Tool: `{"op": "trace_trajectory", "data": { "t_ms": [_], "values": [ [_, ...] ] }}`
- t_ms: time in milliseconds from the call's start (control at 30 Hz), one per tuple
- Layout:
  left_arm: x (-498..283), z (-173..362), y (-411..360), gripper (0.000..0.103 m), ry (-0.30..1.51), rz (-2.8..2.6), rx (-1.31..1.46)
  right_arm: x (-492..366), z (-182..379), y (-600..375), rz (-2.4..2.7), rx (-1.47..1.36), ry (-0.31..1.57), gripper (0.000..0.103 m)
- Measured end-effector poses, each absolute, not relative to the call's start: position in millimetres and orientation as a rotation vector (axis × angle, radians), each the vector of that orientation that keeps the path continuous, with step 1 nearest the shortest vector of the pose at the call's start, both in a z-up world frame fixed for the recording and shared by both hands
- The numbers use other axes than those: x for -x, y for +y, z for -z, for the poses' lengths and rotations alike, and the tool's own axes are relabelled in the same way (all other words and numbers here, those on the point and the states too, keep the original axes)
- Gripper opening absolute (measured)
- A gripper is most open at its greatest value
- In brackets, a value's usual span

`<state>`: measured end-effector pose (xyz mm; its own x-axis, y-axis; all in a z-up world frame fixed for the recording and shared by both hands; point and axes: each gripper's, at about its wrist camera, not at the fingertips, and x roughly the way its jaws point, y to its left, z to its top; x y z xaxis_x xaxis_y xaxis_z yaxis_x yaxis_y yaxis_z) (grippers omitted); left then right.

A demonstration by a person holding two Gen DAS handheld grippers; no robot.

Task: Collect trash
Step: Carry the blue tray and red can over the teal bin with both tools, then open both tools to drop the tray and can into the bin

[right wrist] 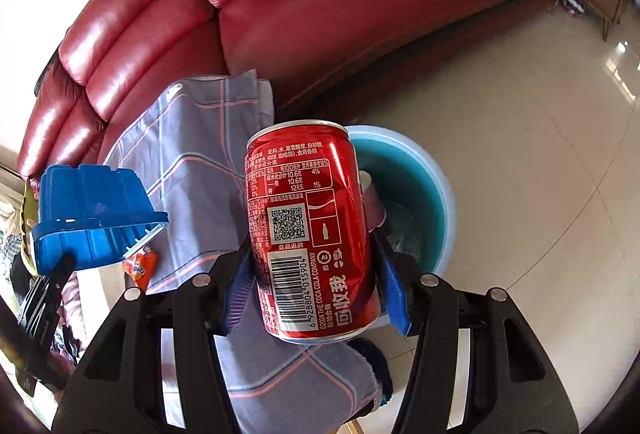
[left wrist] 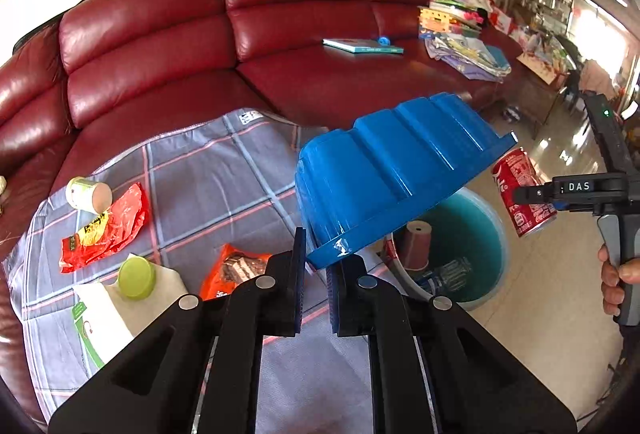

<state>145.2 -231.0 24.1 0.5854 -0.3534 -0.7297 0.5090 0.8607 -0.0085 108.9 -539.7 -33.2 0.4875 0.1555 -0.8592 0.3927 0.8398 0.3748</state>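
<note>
Pinching the rim of the blue plastic tray (left wrist: 400, 170) between nearly closed jaws, my left gripper (left wrist: 316, 274) is holding it tipped, bottom up, just over the near edge of the teal bin (left wrist: 476, 234). It is a thin moulded shell, so I am judging it light and springy; the lip is glossy and could slide out of the pads, and I am thinking a deeper bite on that flange would be safer than the edge hold I have now.

My right gripper (right wrist: 316, 274) is clamping the red cola can (right wrist: 312, 230) across its body, jaws about half spread, pads pressing on either side near the barcode end. The can is hanging over the bin's near rim, as the right wrist view shows it. I am guessing it is empty, hence light and easily dented; the smooth wall is slippery, so squeezing mid-body is right, but gently.

Further out, on the checked cloth (left wrist: 224, 170) spread over the red sofa (left wrist: 160, 46), more litter is waiting: a red wrapper (left wrist: 108, 226), a small white cup (left wrist: 89, 195) on its side, a green lid (left wrist: 137, 277) on a white paper bag (left wrist: 108, 314), and an orange snack packet (left wrist: 236, 270). Those soft wrappers are likely crinkly and want pinching at a fold.
</note>
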Motion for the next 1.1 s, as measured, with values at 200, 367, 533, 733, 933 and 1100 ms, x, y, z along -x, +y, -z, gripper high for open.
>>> {"op": "trace_trajectory", "data": {
  "t_ms": [200, 367, 533, 733, 933, 1100],
  "values": [
    [-154.6, -15.0, -260.7, 0.01, 0.823, 0.535, -0.233, -128.5, 51.5, -558.8, 0.181, -0.622, 1.086, 0.078],
    [-152.7, -8.4, -282.4, 0.01, 0.829, 0.567, -0.265, -129.5, 61.1, -567.3, 0.188, -0.639, 1.098, 0.08],
    [-150.6, 0.0, -296.4, 0.01, 0.842, 0.586, -0.285, -125.7, 62.6, -567.9, 0.196, -0.638, 1.101, 0.086],
    [-145.6, 11.5, -310.7, 0.01, 0.857, 0.609, -0.315, -114.3, 54.9, -574.8, 0.22, -0.657, 1.087, 0.09],
    [-143.8, 28.5, -336.3, 0.01, 0.877, 0.643, -0.368, -99.2, 37.6, -585.7, 0.267, -0.667, 1.035, 0.09],
    [-145.6, 42.6, -359.4, 0.011, 0.901, 0.679, -0.389, -93.5, 27.0, -590.3, 0.287, -0.645, 1.018, 0.094]
  ]
}}
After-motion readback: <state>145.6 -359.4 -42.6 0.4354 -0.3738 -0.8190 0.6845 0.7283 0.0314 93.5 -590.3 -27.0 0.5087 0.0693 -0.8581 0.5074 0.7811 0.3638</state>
